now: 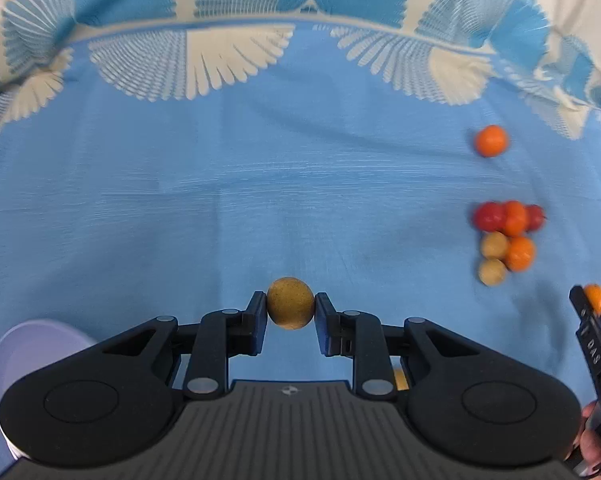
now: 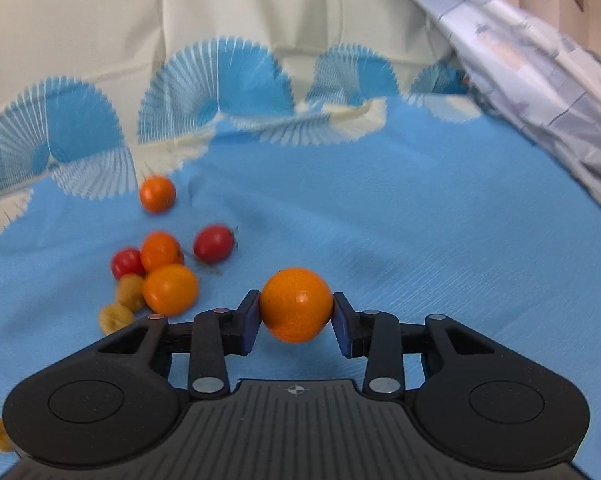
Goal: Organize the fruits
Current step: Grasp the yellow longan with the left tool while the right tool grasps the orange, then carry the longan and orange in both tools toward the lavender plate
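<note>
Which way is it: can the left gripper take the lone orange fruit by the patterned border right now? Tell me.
Probably not yet. The left gripper is shut on a tan fruit, so its fingers are full. The cloth toward the lone orange fruit looks unobstructed.

**Blue cloth, orange, red and tan fruit**

The tablecloth [image 1: 260,200] is sky blue with white and blue fan motifs. 2 red tomatoes [image 2: 213,242], orange citrus fruits [image 2: 170,289] and speckled tan longans [image 1: 289,303] lie about. The black grippers carry blue pads [image 2: 251,320].

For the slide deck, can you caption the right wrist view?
Right gripper holds an orange fruit above the blue cloth, with a loose pile of fruits at left.
</note>
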Demonstrator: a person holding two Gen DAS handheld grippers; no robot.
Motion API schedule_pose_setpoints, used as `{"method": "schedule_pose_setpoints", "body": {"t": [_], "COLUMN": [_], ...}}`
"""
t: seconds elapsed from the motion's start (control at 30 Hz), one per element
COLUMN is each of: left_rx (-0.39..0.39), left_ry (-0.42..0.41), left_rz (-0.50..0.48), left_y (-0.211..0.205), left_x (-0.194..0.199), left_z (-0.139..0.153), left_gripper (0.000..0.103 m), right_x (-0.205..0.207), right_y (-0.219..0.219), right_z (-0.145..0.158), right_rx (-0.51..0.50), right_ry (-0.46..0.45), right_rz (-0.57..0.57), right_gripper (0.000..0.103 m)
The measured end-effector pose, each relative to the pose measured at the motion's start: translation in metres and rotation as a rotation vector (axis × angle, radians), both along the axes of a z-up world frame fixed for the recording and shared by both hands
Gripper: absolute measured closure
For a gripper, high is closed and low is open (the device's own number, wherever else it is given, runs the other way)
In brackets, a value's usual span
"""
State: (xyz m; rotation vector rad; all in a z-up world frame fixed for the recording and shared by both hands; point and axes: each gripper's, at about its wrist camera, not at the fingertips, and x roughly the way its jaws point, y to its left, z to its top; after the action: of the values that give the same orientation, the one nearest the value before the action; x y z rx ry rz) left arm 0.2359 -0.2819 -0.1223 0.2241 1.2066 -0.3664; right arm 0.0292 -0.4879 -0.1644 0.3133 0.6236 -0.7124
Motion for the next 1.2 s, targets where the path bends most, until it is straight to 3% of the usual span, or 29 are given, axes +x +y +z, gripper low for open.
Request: {"method": "schedule_pose_setpoints", "body": {"t": [0.2, 0.53, 0.73, 0.93, 1.2], "left_rx": [0.008, 0.023, 0.022, -0.006, -0.069], "left_ry": [-0.017, -0.009, -0.042, -0.08, -0.089], "left_rz": [-0.023, 0.078, 0.143, 0.187, 0.218], "left_y": [0.041, 0.163, 0.233, 0.279, 0.301], "left_x": [-0.06, -0.165, -0.212, -0.241, -0.249], "left_z": [0.045, 0.088, 0.101, 0.11, 0.114], "left_gripper": [0.075, 0.075, 0.075, 0.075, 0.075], "right_x": [-0.041, -0.095, -0.114, -0.131, -0.138], "right_y": [0.044, 0.183, 0.268, 0.315, 0.342], "right_z": [0.06, 0.12, 0.144, 0.158, 0.17], "right_rx": [-0.002, 0.124, 0.065, 0.084, 0.033], "right_ry": [-0.084, -0.09, -0.065, -0.044, -0.019], "right_rz": [0.099, 0.478, 0.707, 0.781, 0.815], "right_gripper": [0.064, 0.064, 0.064, 0.064, 0.064]}}
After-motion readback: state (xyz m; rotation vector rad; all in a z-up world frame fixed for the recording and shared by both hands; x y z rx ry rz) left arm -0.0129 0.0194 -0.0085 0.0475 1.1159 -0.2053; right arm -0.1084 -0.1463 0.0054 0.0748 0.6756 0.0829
